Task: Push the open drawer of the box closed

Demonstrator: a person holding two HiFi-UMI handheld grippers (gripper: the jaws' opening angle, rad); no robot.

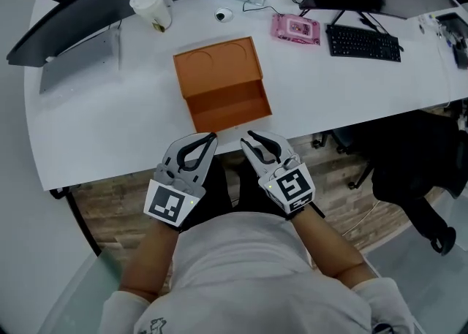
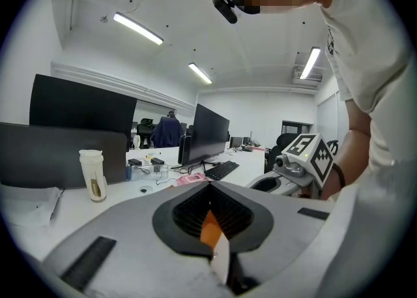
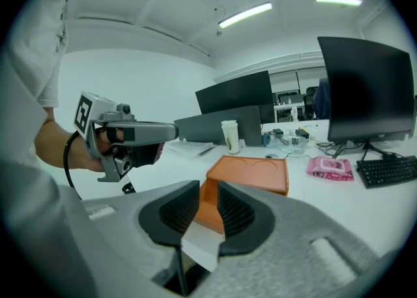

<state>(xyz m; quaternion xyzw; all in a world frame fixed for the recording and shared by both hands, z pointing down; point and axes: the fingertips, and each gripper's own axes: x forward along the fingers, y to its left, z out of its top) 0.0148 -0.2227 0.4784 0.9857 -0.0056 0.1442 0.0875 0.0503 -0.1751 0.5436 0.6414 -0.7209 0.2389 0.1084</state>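
Note:
An orange box with two round hollows in its lid lies on the white table. Its drawer stands pulled out toward me, near the table's front edge. Both grippers hover side by side just in front of the drawer, not touching it. My left gripper is shut, its tips meeting with nothing between them. My right gripper is open with a narrow gap. In the right gripper view the box shows beyond the right gripper. In the left gripper view orange shows behind the left gripper.
A paper cup stands at the back left. A pink pack and a black keyboard lie at the back right. Dark monitors line the far edge. A black office chair stands right of me, below the table's edge.

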